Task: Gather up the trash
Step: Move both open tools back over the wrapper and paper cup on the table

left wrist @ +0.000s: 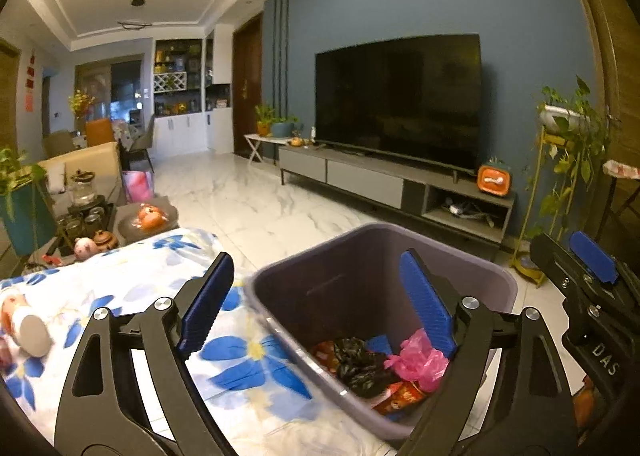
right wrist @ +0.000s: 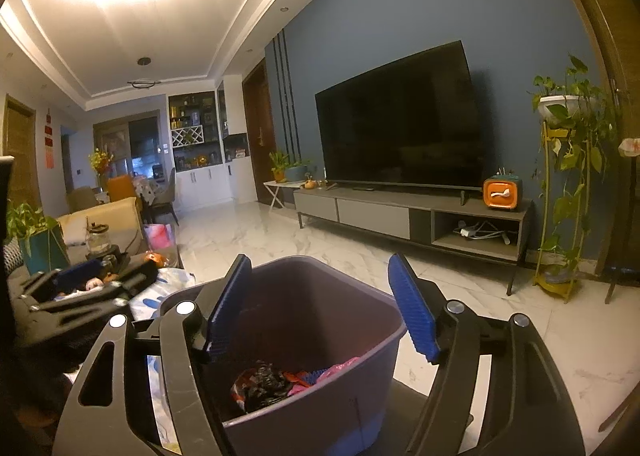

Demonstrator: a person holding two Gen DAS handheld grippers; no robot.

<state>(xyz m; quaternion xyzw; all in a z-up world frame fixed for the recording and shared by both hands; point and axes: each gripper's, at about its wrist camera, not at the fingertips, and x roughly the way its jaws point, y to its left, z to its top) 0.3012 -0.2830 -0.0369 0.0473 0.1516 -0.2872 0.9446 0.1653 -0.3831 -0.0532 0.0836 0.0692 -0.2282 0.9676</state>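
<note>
A grey-purple trash bin (left wrist: 472, 276) stands beside a table with a blue-flowered cloth (left wrist: 132, 288). Inside lie a pink plastic bag (left wrist: 420, 360), a black bag (left wrist: 360, 368) and red wrappers (left wrist: 400, 396). My left gripper (left wrist: 316, 304) is open and empty, straddling the bin's near rim. My right gripper (right wrist: 320, 308) is open and empty above the bin (right wrist: 360, 388); it also shows at the right edge of the left wrist view (left wrist: 588, 268). A small bottle (left wrist: 28, 332) lies on the cloth at the left.
A tea set and trinkets (left wrist: 84, 208) crowd the table's far end. A TV (left wrist: 400, 100) on a low stand (left wrist: 400, 184) lines the blue wall. A plant stand (left wrist: 560, 176) is at the right. White marble floor (left wrist: 248, 196) lies between.
</note>
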